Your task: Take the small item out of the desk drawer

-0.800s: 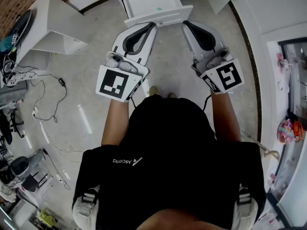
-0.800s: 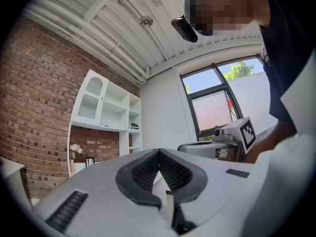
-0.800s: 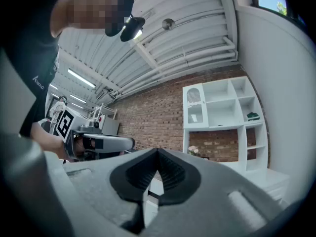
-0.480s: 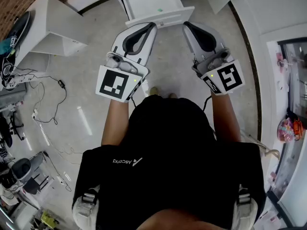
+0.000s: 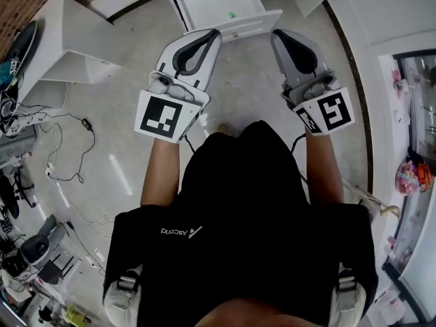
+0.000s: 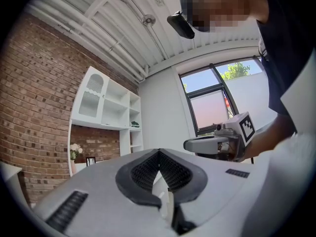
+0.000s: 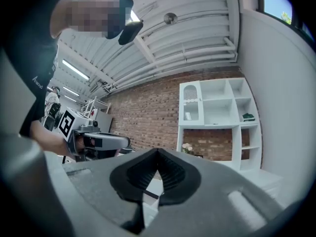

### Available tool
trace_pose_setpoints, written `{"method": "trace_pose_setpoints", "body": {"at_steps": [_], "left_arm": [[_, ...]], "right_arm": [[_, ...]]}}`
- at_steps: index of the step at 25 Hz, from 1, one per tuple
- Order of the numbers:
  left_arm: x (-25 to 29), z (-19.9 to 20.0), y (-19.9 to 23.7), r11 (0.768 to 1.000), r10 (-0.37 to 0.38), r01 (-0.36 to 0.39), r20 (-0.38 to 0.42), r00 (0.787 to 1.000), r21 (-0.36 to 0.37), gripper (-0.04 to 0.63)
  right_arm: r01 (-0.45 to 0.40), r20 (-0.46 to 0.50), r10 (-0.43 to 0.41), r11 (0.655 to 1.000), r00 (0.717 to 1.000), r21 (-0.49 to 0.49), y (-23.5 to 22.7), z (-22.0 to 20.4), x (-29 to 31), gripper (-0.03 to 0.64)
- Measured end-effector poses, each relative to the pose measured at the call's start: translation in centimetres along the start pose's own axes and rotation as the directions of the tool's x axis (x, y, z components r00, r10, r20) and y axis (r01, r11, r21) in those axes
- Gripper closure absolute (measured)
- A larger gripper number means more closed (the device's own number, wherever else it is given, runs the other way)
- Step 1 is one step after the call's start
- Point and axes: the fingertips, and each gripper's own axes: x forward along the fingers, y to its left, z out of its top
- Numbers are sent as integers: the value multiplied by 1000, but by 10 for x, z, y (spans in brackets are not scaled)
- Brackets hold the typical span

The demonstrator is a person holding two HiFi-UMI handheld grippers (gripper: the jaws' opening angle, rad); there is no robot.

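Observation:
The white desk drawer (image 5: 204, 2) stands pulled open at the top of the head view. A small green item (image 5: 231, 15) lies inside it near the front panel. My left gripper (image 5: 215, 33) is shut and empty, its tip just short of the drawer's front panel (image 5: 238, 27). My right gripper (image 5: 278, 34) is also shut and empty, beside the front panel's right end. Both point up and level in their own views: the left gripper (image 6: 159, 152) and the right gripper (image 7: 158, 152) show closed pads with nothing between them. The drawer is hidden in both gripper views.
A white shelf unit (image 5: 75, 39) stands at the left, with cables (image 5: 61, 125) on the floor below it. The white desk top (image 5: 388, 9) runs along the right. A brick wall (image 7: 148, 117) and white shelving (image 6: 106, 107) show in the gripper views.
Both grippers have moved a little forward toward the drawer, the right one also slightly to the right. Their jaws stay closed.

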Motion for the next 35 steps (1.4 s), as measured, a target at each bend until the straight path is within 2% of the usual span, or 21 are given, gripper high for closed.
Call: {"method": "trace_pose_setpoints", "body": {"at_steps": [10, 18, 24, 31, 35], "left_arm": [[7, -20, 35, 1000, 6, -6, -26, 1000, 5, 597], [45, -42, 68, 999, 38, -38, -77, 996, 9, 597], [92, -67, 93, 999, 53, -51, -140, 989, 19, 597], [153, -109, 120, 997, 75, -66, -232, 970, 45, 597], [181, -150, 134, 996, 80, -64, -346, 935, 56, 597]], "right_arm": [[-1, -15, 0, 1000, 1000, -8, -8, -14, 33, 615], [-14, -10, 14, 1000, 1000, 14, -54, -33, 68, 615], [-47, -34, 46, 999, 998, -20, -97, -54, 97, 615], [-93, -52, 93, 996, 994, -1, -153, -80, 123, 615], [-120, -55, 121, 993, 991, 19, -179, -95, 137, 615]]}}
